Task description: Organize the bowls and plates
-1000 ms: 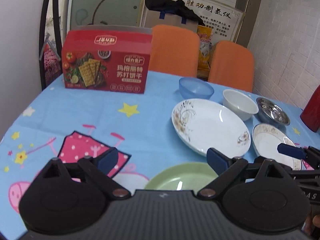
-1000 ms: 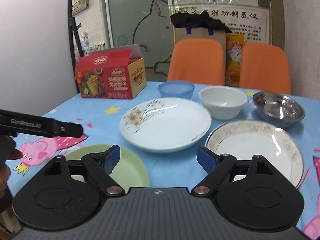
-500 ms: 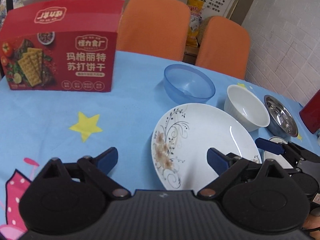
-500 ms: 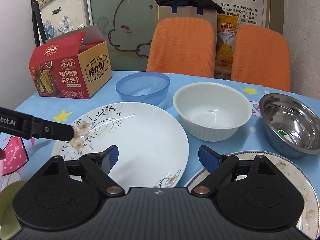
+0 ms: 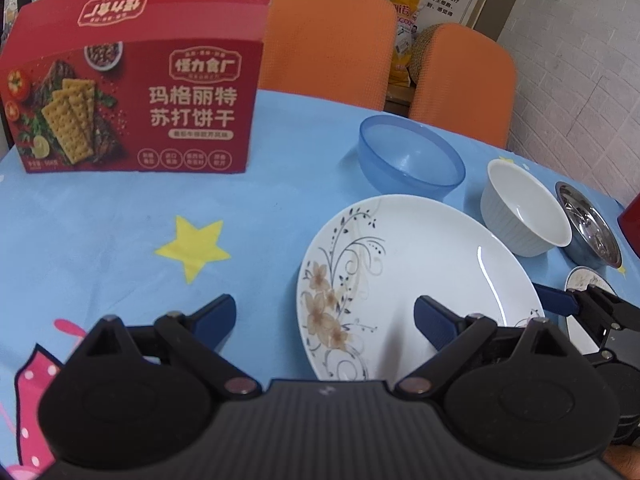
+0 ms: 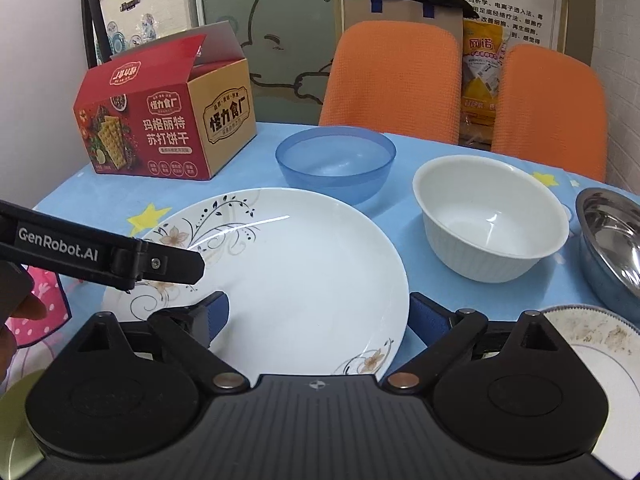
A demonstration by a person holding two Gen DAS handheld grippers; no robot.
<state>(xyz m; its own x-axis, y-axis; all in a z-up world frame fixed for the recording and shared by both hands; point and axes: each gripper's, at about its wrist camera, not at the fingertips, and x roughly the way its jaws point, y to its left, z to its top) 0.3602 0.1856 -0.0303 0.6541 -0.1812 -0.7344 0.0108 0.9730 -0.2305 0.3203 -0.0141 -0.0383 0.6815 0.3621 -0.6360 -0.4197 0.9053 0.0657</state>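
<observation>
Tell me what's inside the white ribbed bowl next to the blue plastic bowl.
The white ribbed bowl looks empty: its smooth white inside shows down to the bottom, with only light glare. The inner wall nearest the camera is hidden by its own rim. The blue plastic bowl also looks empty.

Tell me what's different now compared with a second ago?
Both claws moved forward over the table toward the flowered plate; the left claw and right claw are open, wide apart, holding nothing. The green plate has nearly slipped out of view. The blue bowl, white bowl, steel bowl and cracker box haven't moved.
</observation>
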